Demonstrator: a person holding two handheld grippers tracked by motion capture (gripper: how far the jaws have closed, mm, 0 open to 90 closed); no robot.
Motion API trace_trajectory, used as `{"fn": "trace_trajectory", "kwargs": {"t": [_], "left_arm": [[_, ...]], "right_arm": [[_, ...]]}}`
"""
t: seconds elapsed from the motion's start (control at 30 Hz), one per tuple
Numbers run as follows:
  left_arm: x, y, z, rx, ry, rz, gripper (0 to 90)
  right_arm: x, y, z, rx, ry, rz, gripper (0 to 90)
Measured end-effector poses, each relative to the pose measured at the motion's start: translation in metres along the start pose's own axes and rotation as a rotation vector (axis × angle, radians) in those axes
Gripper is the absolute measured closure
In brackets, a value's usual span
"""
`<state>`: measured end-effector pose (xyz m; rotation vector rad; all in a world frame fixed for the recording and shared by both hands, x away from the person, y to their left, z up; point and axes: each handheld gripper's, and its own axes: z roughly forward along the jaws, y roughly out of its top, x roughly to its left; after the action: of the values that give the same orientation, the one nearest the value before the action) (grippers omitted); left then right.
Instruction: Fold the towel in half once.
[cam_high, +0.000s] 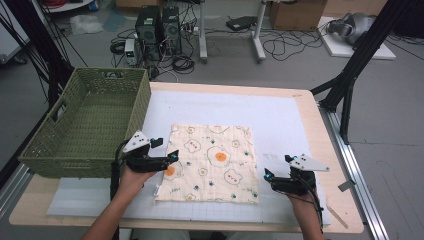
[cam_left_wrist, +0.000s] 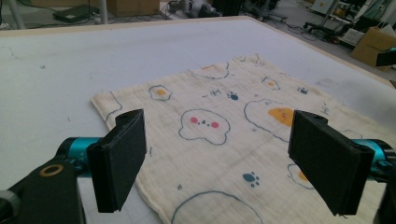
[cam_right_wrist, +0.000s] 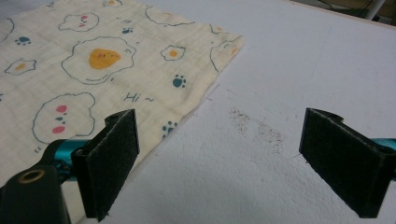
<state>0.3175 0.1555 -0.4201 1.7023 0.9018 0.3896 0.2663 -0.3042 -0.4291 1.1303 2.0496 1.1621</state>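
looking down from the high view, we see the cloth (cam_high: 209, 162), a cream square printed with fried eggs, bears and paw prints, lying flat and spread out on the white mat (cam_high: 280, 115) that covers the table (cam_high: 320, 130). it sits toward the near middle of the mat, just right of the green woven basket (cam_high: 85, 125), which stands at the table's left edge.

we hold the left gripper (cam_high: 165, 161) over the cloth's left edge, pointing right across the fabric. in the left gripper view its jaws stand spread wide, with the cloth (cam_left_wrist: 224, 140) lying beneath and between them; nothing is pinched, and we cannot tell whether the pads touch the fabric.

we hold the right gripper (cam_high: 270, 176) just beside the cloth's right edge, near its near-right corner, pointing left. in the right gripper view its jaws are likewise spread wide: the left pad (cam_right_wrist: 109, 161) sits over the cloth's border (cam_right_wrist: 93, 70), the right pad (cam_right_wrist: 348, 161) over bare mat, with a faint dark smudge (cam_right_wrist: 257, 126) on the mat between them. nothing is gripped.
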Motion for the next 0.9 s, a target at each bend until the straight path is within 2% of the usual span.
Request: {"fn": "trace_trajectory", "kwargs": {"t": [0.17,0.3,0.43,0.6,0.73,0.9], "left_arm": [[0.004,0.009,0.013,0.042,0.018,-0.005,20.0],[0.008,0.022,0.023,0.041,0.032,-0.016,20.6],[0.011,0.036,0.031,0.052,0.038,-0.008,22.1],[0.018,0.052,0.046,0.07,0.075,-0.011,21.3],[0.024,0.054,0.061,0.098,0.125,-0.021,23.5],[0.033,0.047,0.073,0.158,0.167,-0.033,25.8]], "right_arm": [[0.001,0.001,0.001,0.008,0.02,-0.004,11.3],[0.002,0.001,0.004,0.012,0.025,-0.01,11.3],[0.001,0.001,0.002,0.006,0.024,-0.01,11.3],[-0.002,0.001,0.001,0.003,0.023,-0.001,11.3],[-0.002,0.001,0.001,0.002,0.026,0.002,11.3],[-0.005,0.0,0.0,-0.006,0.026,0.011,11.3]]}}
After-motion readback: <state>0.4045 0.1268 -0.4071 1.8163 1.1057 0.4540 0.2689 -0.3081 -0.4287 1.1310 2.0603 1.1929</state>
